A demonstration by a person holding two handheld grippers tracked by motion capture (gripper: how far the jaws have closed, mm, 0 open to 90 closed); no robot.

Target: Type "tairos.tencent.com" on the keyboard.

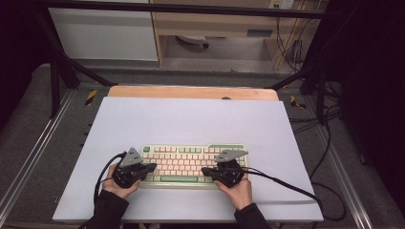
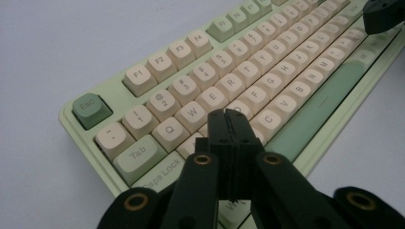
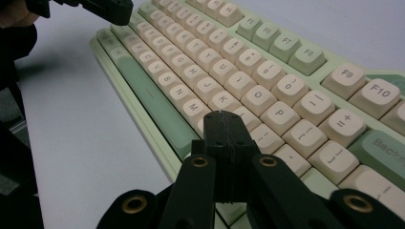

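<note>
The left gripper (image 2: 228, 114) is clenched, its two black jaws pressed flat together with nothing between them. Its tip sits over the left part of the keyboard (image 2: 267, 81), above the home-row keys just below W and E; whether it touches a keycap cannot be told, since the jaws cover the keys under them. The right gripper (image 3: 223, 116) is likewise clenched on nothing, jaws closed edge to edge, poised over the right part of the same keyboard, near the keys below P, with the space bar (image 3: 153, 100) just to its left in that view. Again contact with a key is hidden by the jaws.

From the high view, the left gripper (image 1: 152, 167) and right gripper (image 1: 204, 171) point inward toward each other over the keyboard (image 1: 191, 160), which lies near the front edge of the white surface (image 1: 191, 119), each held in a hand (image 1: 117, 183). The keyboard's lower rows are partly covered by both grippers. Key legends are unreadable from above, and the far keys blur in the gripper views.
</note>
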